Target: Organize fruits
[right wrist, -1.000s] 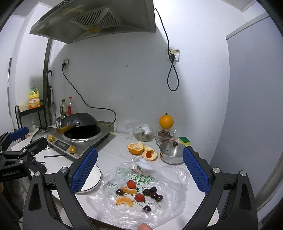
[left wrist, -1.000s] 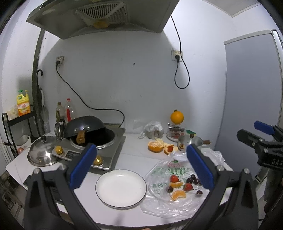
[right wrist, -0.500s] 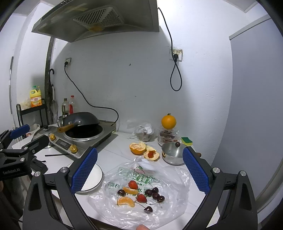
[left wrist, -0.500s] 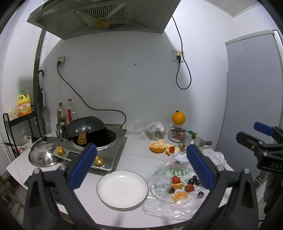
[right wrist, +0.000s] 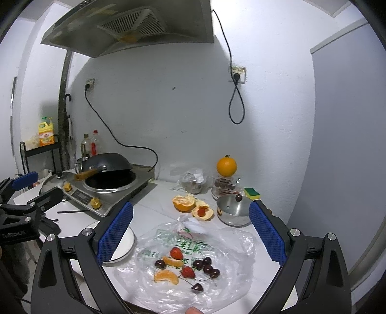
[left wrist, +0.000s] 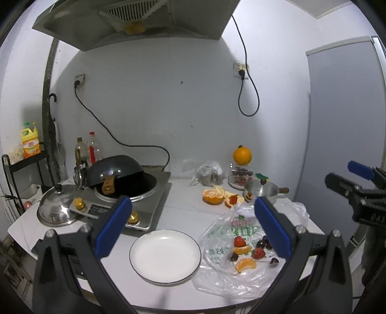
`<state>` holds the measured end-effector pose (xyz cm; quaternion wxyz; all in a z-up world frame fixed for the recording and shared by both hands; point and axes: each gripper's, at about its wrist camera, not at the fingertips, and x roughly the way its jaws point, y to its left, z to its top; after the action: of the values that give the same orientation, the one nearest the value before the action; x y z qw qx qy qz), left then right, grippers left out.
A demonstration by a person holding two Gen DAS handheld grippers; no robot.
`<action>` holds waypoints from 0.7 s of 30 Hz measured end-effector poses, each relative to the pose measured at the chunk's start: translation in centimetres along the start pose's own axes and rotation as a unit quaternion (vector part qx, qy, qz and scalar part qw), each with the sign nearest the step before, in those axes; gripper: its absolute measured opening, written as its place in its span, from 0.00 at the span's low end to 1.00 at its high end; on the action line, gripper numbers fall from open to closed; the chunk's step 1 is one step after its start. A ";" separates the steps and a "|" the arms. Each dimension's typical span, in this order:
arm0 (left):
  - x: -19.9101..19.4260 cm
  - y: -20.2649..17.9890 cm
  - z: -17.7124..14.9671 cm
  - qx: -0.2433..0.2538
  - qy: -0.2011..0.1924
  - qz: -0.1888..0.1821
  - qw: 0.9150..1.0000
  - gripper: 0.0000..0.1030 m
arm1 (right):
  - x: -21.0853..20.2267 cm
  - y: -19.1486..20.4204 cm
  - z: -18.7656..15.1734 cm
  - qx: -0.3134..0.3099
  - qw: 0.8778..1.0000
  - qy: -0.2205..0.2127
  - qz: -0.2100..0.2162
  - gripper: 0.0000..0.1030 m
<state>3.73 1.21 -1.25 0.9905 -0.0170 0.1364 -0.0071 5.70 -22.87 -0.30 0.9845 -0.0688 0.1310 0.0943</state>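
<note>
Left gripper: left gripper [left wrist: 193,222] hangs above the counter's near edge, blue pads spread wide, nothing between them.
Right gripper: right gripper [right wrist: 190,231] hovers over the plastic bag, pads likewise wide apart and empty.
Counter: white counter [left wrist: 183,207] with a rounded front edge, set against a white wall [left wrist: 168,96].
Plate: white plate [left wrist: 165,255] with a dark rim, bare, near the front edge, just left of the bag.
Fruit: two strawberries [right wrist: 175,252], two orange segments [right wrist: 166,276] and several dark cherries [right wrist: 207,267] lie loose on the flattened plastic bag [right wrist: 193,241].
Middle ground: a peeled orange [left wrist: 212,195] on its peel, beside a small steel pot [left wrist: 260,190] with a lid.
Left side: induction cooker [left wrist: 135,193] carrying a tilted black wok [left wrist: 113,170]; a steel lid [left wrist: 56,210] lies beside it.
Far edge: whole orange [left wrist: 242,155] perched on a clear container [left wrist: 241,176]; a crumpled bag [left wrist: 208,172] and bottles [left wrist: 93,149] stand by the wall.
Above: range hood [left wrist: 135,21]; a cord hangs from a wall socket [left wrist: 241,70].
</note>
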 end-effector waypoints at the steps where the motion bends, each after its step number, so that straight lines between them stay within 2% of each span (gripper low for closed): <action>1: 0.3 -0.2 -0.2 0.004 0.003 -0.002 1.000 0.99 | 0.2 -0.4 -0.3 -0.001 1.000 0.003 -0.004 0.96; 7: 3.2 -2.0 -2.4 0.029 0.048 -0.017 0.998 0.99 | 2.4 -3.2 -3.0 -0.004 0.999 0.043 -0.016 0.96; 15: 7.8 -5.6 -6.8 0.067 0.110 -0.028 0.991 0.99 | 6.1 -5.0 -8.1 -0.011 0.994 0.109 0.024 0.95; 17: 8.5 -6.2 -7.9 0.069 0.122 -0.031 0.990 0.99 | 7.1 -5.2 -9.2 -0.010 0.991 0.126 0.036 0.80; 21: 10.1 -7.3 -10.9 0.073 0.155 -0.032 0.985 0.99 | 9.2 -5.4 -11.2 -0.019 0.985 0.161 0.059 0.74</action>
<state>10.48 -6.57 -14.25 0.9552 0.0523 0.2867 -0.0509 12.78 -28.37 -12.95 0.9419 -0.0935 0.2897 0.1423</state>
